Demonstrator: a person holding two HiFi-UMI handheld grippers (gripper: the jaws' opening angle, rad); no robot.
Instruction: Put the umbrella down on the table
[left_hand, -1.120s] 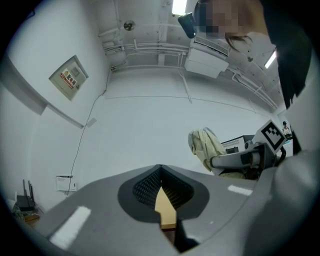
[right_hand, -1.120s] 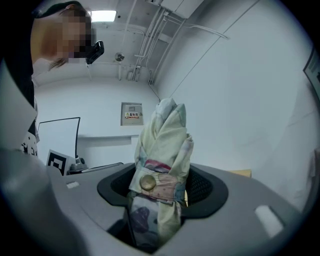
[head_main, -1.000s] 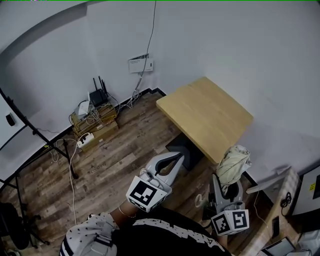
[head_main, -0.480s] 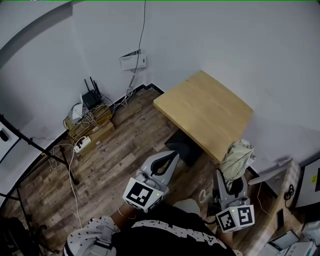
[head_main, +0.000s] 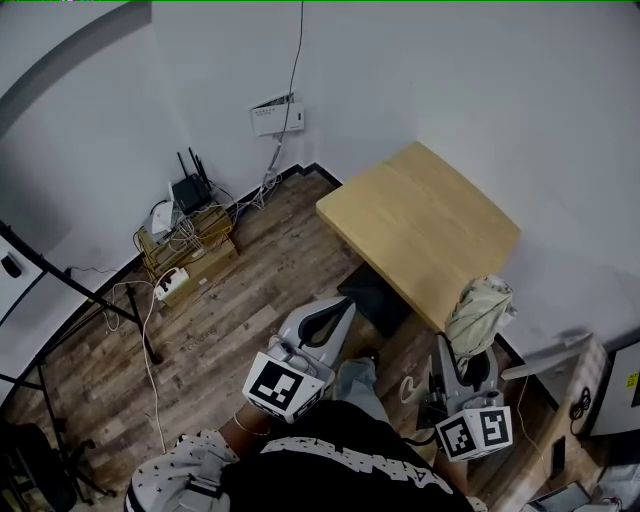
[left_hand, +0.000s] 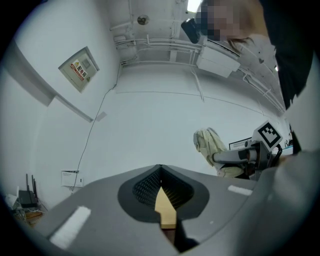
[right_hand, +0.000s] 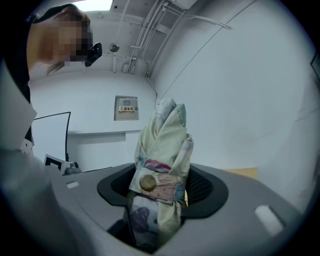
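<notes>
Honestly, with the right gripper (right_hand: 161, 186) clamping the folded cream fabric umbrella (right_hand: 161, 145) at its snap strap and the left gripper (left_hand: 160, 175) idling pinched together, empty, I'm thinking: carry it over the light wooden square table (head_main: 420, 225) ahead, tip it flat, then release. It's hanging just short of the table edge, long axis standing roughly upright, bunched end pointing up.

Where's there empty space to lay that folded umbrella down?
The wooden tabletop is bare right across, from its near edge to the white walls behind it. The floor along the far wall is crowded around the router and cable tangle.
</notes>
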